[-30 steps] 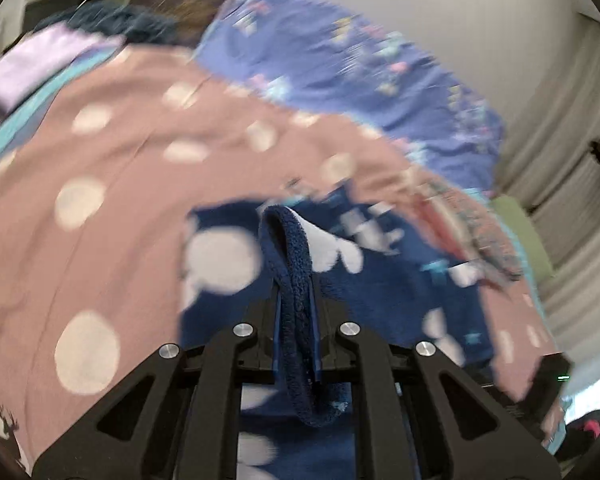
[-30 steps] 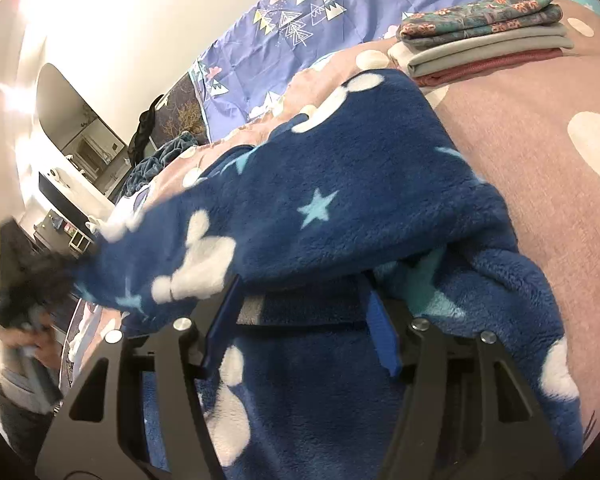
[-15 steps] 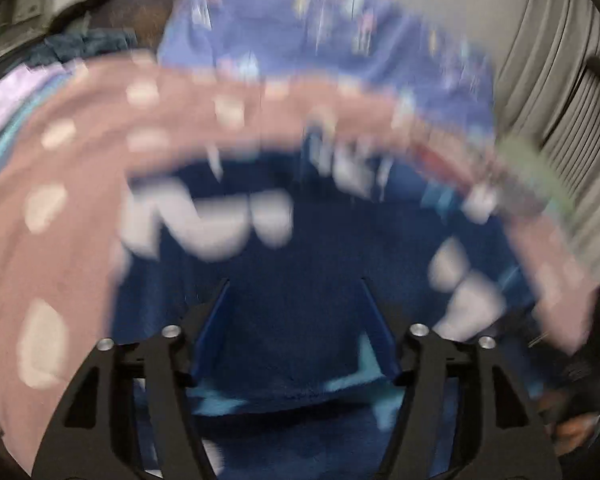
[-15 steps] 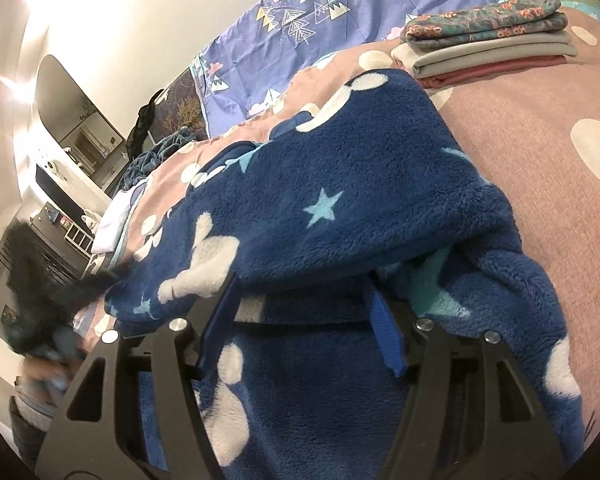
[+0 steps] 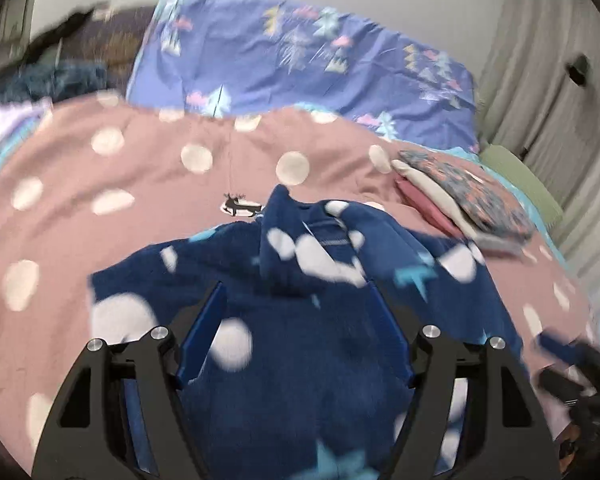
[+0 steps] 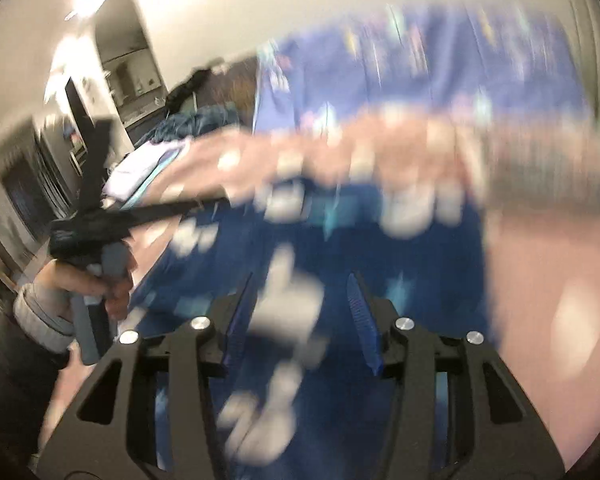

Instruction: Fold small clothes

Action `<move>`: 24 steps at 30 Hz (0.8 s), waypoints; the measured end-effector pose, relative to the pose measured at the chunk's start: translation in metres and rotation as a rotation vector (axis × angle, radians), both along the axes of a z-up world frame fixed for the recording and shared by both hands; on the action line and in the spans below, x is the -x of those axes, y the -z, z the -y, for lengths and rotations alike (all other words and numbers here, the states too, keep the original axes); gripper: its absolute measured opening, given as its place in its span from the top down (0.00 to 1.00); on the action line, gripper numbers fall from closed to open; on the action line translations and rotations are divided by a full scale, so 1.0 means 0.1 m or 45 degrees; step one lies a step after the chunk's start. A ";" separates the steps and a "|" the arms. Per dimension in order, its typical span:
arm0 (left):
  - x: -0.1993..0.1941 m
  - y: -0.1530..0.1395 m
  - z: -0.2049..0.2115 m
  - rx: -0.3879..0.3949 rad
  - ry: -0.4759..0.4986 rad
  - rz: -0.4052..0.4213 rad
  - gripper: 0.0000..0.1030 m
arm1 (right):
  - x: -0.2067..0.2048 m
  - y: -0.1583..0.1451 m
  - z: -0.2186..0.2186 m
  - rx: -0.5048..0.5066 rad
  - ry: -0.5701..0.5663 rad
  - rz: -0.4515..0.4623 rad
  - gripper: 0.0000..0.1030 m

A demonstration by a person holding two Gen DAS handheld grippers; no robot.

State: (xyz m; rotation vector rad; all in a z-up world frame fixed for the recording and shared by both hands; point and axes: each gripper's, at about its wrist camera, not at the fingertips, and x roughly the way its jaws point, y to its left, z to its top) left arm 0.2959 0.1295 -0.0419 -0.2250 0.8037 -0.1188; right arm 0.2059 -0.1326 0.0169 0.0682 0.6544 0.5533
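Observation:
A navy fleece garment (image 5: 340, 312) with white shapes and light blue stars lies partly folded on the pink polka-dot bedspread (image 5: 100, 184). My left gripper (image 5: 296, 292) is open above its near part, with nothing between the blue pads. In the blurred right wrist view the same garment (image 6: 380, 264) lies under my right gripper (image 6: 300, 280), which is open and empty. The left gripper, held in a hand, shows at the left of that view (image 6: 96, 224).
A stack of folded clothes (image 5: 460, 196) sits on the bed at the right. A purple patterned sheet (image 5: 300, 64) lies along the far side by the wall. More clothes (image 5: 40, 80) are heaped at the far left. Curtains (image 5: 540, 80) hang at the right.
My left gripper has let go of the garment's edge, opened, and pulled back. My right gripper has lifted off the garment and swung, blurring its view.

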 end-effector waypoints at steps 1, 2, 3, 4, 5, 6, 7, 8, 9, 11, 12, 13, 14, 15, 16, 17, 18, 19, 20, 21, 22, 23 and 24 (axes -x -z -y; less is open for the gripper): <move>-0.10 0.06 -0.04 0.030 -0.018 -0.036 0.30 | -0.19 -0.06 -0.04 0.029 0.001 0.022 0.46; -0.22 0.15 -0.06 0.059 -0.037 -0.071 0.30 | -0.36 -0.06 -0.06 0.036 0.007 0.002 0.46; -0.37 0.27 -0.10 0.099 -0.065 -0.116 0.30 | -0.65 -0.02 -0.06 0.025 0.041 -0.069 0.47; -0.45 0.37 -0.10 0.133 -0.079 -0.148 0.30 | -0.87 0.05 -0.05 0.003 0.074 -0.127 0.50; -0.53 0.46 -0.11 0.176 -0.085 -0.176 0.30 | -1.07 0.13 -0.03 -0.016 0.108 -0.186 0.54; -0.60 0.56 -0.10 0.243 -0.073 -0.195 0.31 | -1.28 0.25 -0.02 -0.021 0.146 -0.252 0.57; -0.63 0.59 -0.09 0.258 -0.057 -0.189 0.45 | -1.41 0.34 -0.03 -0.016 0.166 -0.288 0.62; -0.65 0.60 -0.05 0.250 -0.010 -0.169 0.77 | -1.51 0.41 -0.06 -0.013 0.170 -0.312 0.66; -0.64 0.59 -0.04 0.225 -0.003 -0.167 0.81 | -1.57 0.49 -0.09 -0.021 0.156 -0.331 0.67; -0.58 0.53 -0.05 0.144 -0.002 -0.149 0.90 | -1.61 0.57 -0.17 -0.053 0.111 -0.339 0.68; -0.55 0.51 -0.08 0.083 -0.023 -0.145 0.91 | -1.61 0.62 -0.19 -0.062 0.097 -0.341 0.68; -0.49 0.50 -0.11 0.010 -0.035 -0.135 0.90 | -1.63 0.73 -0.19 -0.030 0.123 -0.346 0.70; -0.44 0.54 -0.12 -0.039 -0.026 -0.130 0.90 | -1.66 0.81 -0.18 0.005 0.152 -0.354 0.71; -0.40 0.62 -0.15 -0.047 -0.020 -0.138 0.90 | -1.68 0.97 -0.19 0.052 0.184 -0.371 0.70; -0.38 0.66 -0.18 -0.037 -0.023 -0.136 0.89 | -1.67 1.05 -0.19 0.034 0.179 -0.360 0.70; -0.35 0.68 -0.17 -0.052 -0.031 -0.117 0.88 | -1.65 1.06 -0.20 0.026 0.182 -0.332 0.70; -0.36 0.67 -0.17 -0.080 -0.037 -0.112 0.87 | -1.63 1.03 -0.23 0.044 0.186 -0.315 0.69; -0.39 0.68 -0.15 -0.110 -0.041 -0.116 0.84 | -1.61 1.02 -0.27 0.071 0.187 -0.296 0.68; -0.41 0.69 -0.11 -0.149 -0.040 -0.127 0.83 | -1.60 1.03 -0.30 0.096 0.187 -0.282 0.68; -0.41 0.68 -0.07 -0.191 -0.040 -0.130 0.83 | -1.59 1.04 -0.32 0.108 0.190 -0.274 0.68; -0.40 0.66 -0.03 -0.238 -0.042 -0.124 0.82 | -1.58 1.04 -0.32 0.105 0.190 -0.274 0.68; -0.38 0.64 -0.02 -0.259 -0.042 -0.115 0.82 | -1.58 1.04 -0.31 0.094 0.190 -0.279 0.68; -0.34 0.59 -0.01 -0.273 -0.039 -0.097 0.80 | -1.57 1.03 -0.26 0.083 0.192 -0.281 0.68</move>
